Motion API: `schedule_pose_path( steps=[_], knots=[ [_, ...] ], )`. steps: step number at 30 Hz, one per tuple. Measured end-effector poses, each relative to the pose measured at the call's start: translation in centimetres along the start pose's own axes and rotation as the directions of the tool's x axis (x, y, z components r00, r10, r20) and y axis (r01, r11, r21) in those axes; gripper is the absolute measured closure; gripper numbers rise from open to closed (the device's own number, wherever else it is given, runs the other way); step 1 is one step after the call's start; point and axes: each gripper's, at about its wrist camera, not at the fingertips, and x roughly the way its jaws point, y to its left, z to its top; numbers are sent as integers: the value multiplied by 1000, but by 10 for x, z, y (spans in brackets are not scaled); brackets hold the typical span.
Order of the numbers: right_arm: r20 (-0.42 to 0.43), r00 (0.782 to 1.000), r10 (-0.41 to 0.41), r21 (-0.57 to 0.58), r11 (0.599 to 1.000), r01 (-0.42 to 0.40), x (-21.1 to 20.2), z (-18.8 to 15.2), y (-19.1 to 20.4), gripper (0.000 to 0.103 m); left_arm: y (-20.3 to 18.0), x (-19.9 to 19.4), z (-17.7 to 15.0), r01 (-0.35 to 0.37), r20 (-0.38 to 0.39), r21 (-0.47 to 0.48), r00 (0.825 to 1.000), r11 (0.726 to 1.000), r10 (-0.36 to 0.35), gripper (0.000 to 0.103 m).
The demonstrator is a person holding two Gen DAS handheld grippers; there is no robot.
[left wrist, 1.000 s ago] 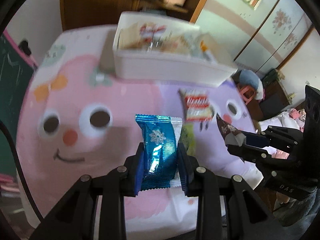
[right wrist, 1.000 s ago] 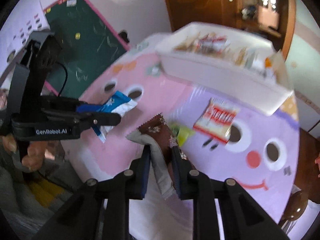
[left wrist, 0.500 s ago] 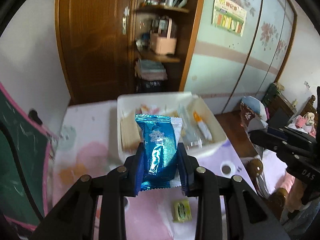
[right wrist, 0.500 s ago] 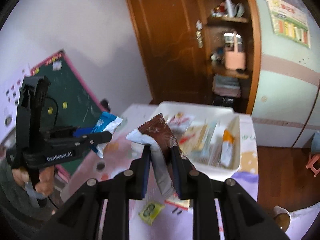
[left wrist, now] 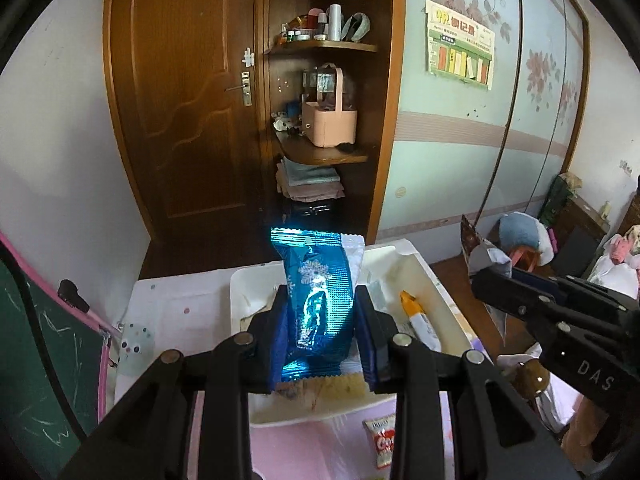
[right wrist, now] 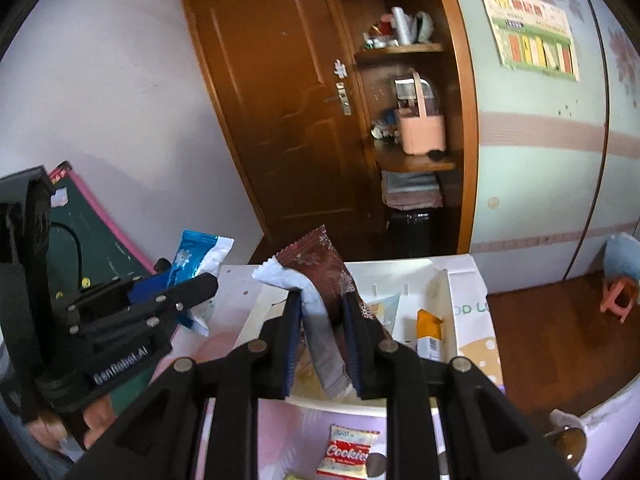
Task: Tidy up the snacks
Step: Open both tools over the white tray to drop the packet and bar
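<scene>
So, two grippers, one snack packet in each. Left gripper point(left wrist: 320, 332) is clamped narrow on a blue foil packet point(left wrist: 316, 300) with a snowflake print, packet upright between the pads, raised over the near part of the white bin point(left wrist: 424, 268). Right gripper point(right wrist: 322, 336) is pinched narrow on a brown packet point(right wrist: 320, 268) with a white end, tilted left, also above the bin's near wall. One white bin on the table, several packets lying inside, exact number unclear; an orange-topped tube point(right wrist: 429, 330) lies at its right side. One red-and-white cookie packet point(right wrist: 347, 454) lies on the pink-purple tablecloth point(right wrist: 300, 436), near side of the bin. A hand point(right wrist: 68, 428) grips the left tool at far left of the right view.
</scene>
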Motion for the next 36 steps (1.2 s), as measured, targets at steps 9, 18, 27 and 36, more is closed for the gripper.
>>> schedule_pose_path(
  steps=[9,18,27,36],
  knots=[
    [-21,998,-56,43,997,57,37,16,-16,82,3,53,7,-31,-43,-34,999,999,30,74],
    [-136,984,-115,37,992,121,84,14,-28,66,12,90,2,-77,-77,-96,995,992,70,14],
    [-172,973,-154,-1,988,156,86,-2,-25,57,14,93,-15,-88,-110,-77,991,993,79,14],
    [-171,967,-190,-56,982,183,71,-10,-13,57,13,73,-25,-100,-128,-72,988,992,90,14]
  ],
)
